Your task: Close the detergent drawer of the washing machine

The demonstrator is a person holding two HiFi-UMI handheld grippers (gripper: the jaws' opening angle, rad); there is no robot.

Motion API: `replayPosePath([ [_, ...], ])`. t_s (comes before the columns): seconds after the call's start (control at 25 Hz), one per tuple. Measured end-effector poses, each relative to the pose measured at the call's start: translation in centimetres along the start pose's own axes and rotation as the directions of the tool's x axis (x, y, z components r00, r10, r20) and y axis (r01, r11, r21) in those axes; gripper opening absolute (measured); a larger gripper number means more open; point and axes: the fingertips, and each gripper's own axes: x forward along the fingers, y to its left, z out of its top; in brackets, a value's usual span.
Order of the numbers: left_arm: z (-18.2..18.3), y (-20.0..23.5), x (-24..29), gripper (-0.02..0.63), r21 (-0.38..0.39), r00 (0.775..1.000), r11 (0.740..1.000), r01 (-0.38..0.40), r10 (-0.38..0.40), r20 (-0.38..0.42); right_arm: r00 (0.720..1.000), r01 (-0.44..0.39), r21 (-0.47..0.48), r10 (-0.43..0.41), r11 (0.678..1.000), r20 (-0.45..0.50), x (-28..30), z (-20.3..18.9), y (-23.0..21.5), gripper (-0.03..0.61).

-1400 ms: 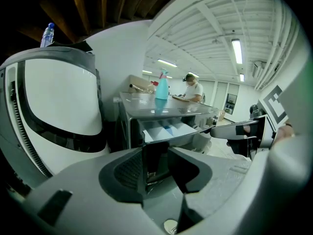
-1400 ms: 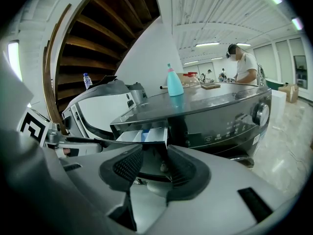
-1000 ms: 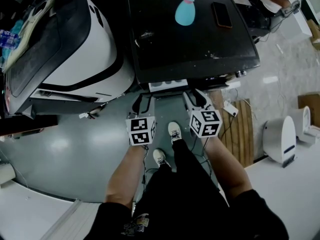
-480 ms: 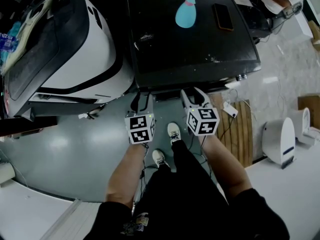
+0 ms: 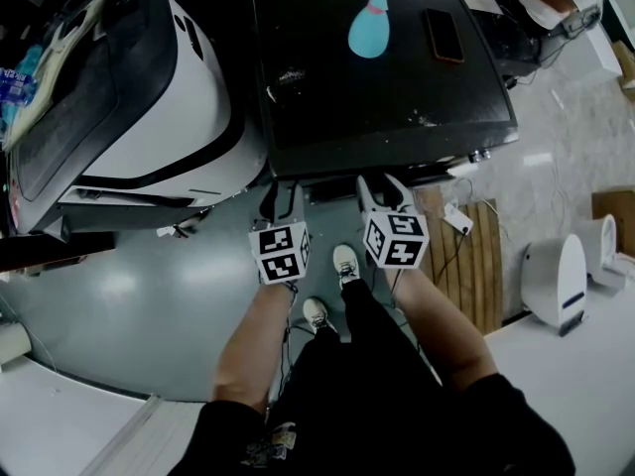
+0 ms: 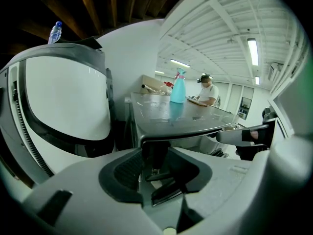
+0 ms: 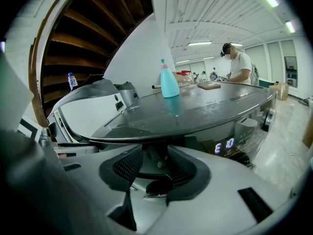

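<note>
The dark washing machine (image 5: pixel 377 77) stands ahead of me, its top seen from above. No drawer sticks out past its front edge; the drawer front is in shadow under that edge. My left gripper (image 5: pixel 280 198) and right gripper (image 5: pixel 385 188) sit side by side right at the front edge, both pointing at the machine. In the left gripper view the left gripper (image 6: pixel 155 165) has its jaws apart with nothing between them, the machine's top edge (image 6: pixel 186 131) just beyond. The right gripper (image 7: pixel 156 163) looks the same, below the lit display (image 7: pixel 224 146).
A teal spray bottle (image 5: pixel 369 20) and a phone (image 5: pixel 441 30) lie on the machine's top. A large white appliance (image 5: pixel 149 97) stands close on the left. A wooden pallet (image 5: pixel 474 256) and cables lie on the floor at the right. My feet (image 5: pixel 344 261) are just behind the grippers.
The white drawer that stuck out from the machine's front a second ago has gone in under the top edge. Both grippers moved forward to the machine's front.
</note>
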Motion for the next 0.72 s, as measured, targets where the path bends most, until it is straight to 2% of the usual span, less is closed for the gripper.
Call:
replayPosePath([
  [0.2, 0.1, 0.3, -0.7, 0.134, -0.026, 1.000, 1.000, 0.000, 0.000, 0.006, 1.000, -0.002, -0.014, 0.002, 1.000, -0.012, -0.2, 0.0, 0.0, 0.147],
  [0.36, 0.5, 0.0, -2.0, 0.062, -0.001, 0.999, 1.000, 0.013, -0.013, 0.029, 1.000, 0.003, -0.037, -0.003, 0.999, 0.001, -1.1, 0.2, 0.2, 0.125],
  [0.44, 0.6, 0.0, -2.8, 0.026, 0.003, 0.999, 1.000, 0.020, -0.020, 0.040, 1.000, 0.018, -0.043, -0.018, 0.999, 0.019, -1.9, 0.4, 0.2, 0.086],
  [0.52, 0.8, -0.1, -3.8, 0.006, 0.000, 0.998, 0.999, 0.036, -0.036, 0.051, 0.999, 0.037, -0.046, -0.035, 0.998, 0.041, -2.8, 0.7, 0.0, 0.010],
  [0.56, 1.0, -0.1, -4.4, 0.005, 0.002, 0.997, 0.999, 0.047, -0.047, 0.059, 0.998, 0.038, -0.045, -0.036, 0.998, 0.049, -3.3, 0.8, 0.0, -0.005],
  [0.72, 2.3, -0.3, -7.7, 0.003, 0.023, 0.991, 0.997, 0.079, -0.081, 0.109, 0.995, -0.017, -0.026, 0.019, 1.000, 0.094, -5.6, 1.7, 1.0, -0.005],
])
